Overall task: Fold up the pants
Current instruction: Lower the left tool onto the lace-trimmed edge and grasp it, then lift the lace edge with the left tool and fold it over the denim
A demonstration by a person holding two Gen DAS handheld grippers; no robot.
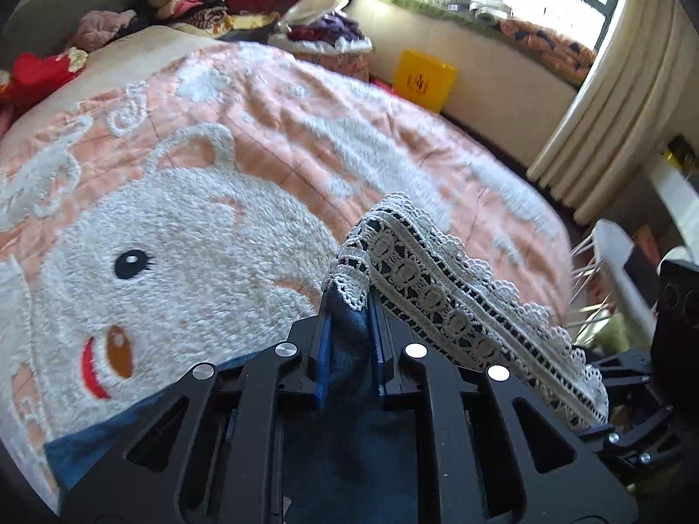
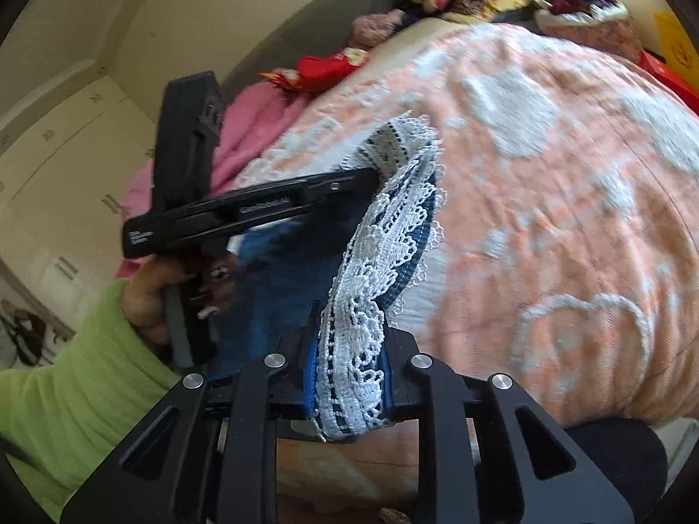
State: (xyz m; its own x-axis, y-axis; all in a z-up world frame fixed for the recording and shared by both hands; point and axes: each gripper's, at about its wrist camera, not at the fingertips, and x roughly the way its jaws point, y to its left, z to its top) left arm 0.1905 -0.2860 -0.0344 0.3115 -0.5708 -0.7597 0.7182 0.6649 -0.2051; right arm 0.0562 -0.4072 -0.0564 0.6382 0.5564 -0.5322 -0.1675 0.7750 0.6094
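Between both jaws: pants (image 1: 349, 340) lace hem (image 2: 362, 349), pinched, above bedspread (image 1: 262, 139).

The right gripper (image 2: 349, 367) has its fingers (image 2: 309, 375) pinched on the lace hem (image 2: 371, 288) of the blue pants (image 2: 279, 279). Up-left of it, the left gripper (image 2: 371, 179), held side-on by a hand (image 2: 148, 292) in a green sleeve (image 2: 74, 388), clamps the same hem. Both lift the hem above the peach blanket (image 2: 546, 218) on the bed.
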